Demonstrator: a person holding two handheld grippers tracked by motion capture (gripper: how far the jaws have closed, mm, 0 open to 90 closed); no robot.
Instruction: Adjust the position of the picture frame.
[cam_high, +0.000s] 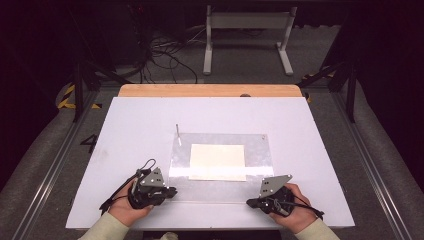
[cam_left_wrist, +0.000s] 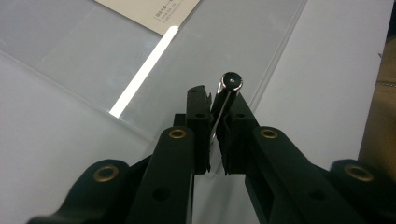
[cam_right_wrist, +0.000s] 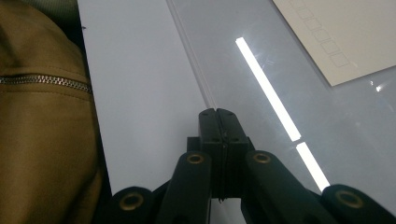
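Note:
My left gripper (cam_high: 172, 191) (cam_left_wrist: 219, 100) rests at the near left of the white table (cam_high: 125, 125) and is shut on a slim pen (cam_left_wrist: 228, 88) with a black-and-silver end, pinched between the pads and sticking out past them. At the near right, my right gripper (cam_high: 250, 202) (cam_right_wrist: 217, 114) is shut, pads pressed together with nothing in them. Both tips lie at the near edge of a clear plastic sheet (cam_high: 220, 190) (cam_left_wrist: 84, 60) (cam_right_wrist: 355, 121). A cream card (cam_high: 217, 161) (cam_left_wrist: 154, 11) (cam_right_wrist: 345, 32) with printed boxes lies at the sheet's middle.
A thin grey stick (cam_high: 177, 133) lies by the sheet's far left corner. A wooden strip (cam_high: 210, 90) borders the table's far edge. Beyond it, on the floor, are cables (cam_high: 165, 55) and a white frame (cam_high: 247, 35). A tan zipped garment (cam_right_wrist: 42, 116) is beside the right gripper.

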